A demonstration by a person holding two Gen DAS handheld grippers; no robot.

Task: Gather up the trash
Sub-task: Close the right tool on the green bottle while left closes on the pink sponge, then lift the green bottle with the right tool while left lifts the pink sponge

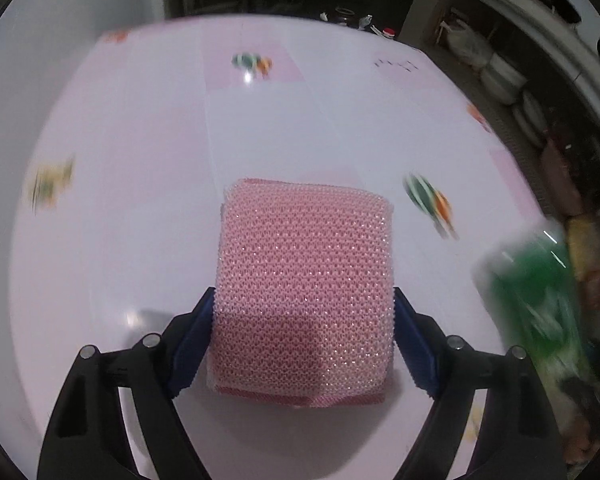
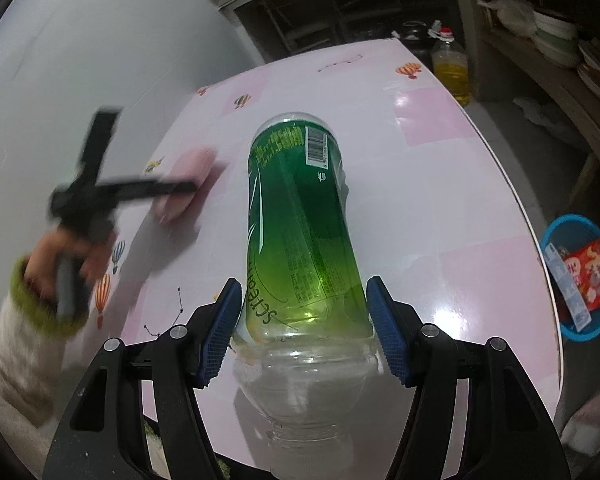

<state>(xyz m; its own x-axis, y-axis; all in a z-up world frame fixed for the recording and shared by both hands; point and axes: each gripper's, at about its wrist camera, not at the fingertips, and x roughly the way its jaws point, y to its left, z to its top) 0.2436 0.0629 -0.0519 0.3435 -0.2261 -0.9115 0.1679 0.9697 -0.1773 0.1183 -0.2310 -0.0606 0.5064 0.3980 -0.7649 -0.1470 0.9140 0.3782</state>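
The right claw (image 2: 304, 328) is clamped on a green plastic bottle (image 2: 296, 216), its blue pads pressed to the lower edge of the label where the body begins to narrow toward the clear neck; the bottle is carried clear of the pink patterned worktop (image 2: 440, 208), base pointing away from the camera. The left claw (image 1: 304, 340) straddles a pink mesh scouring pad (image 1: 304, 280) lying flat on the worktop, with both pads at or just beside its side edges; the pictures do not settle whether they are pressing yet, so it is treated as still apart. Risk one: the bottle is smooth and tapers near the grip line, so any tilt or quick swing may let it slide out and roll off the worktop edge. Risk two: the scouring pad is soft and low (it gives under side pressure), so the closing pads may buckle it or ride over it and come up empty. A blue basin (image 2: 576, 276) holding wrappers sits on the floor beyond the right edge; a release made short of it would leave trash on the floor
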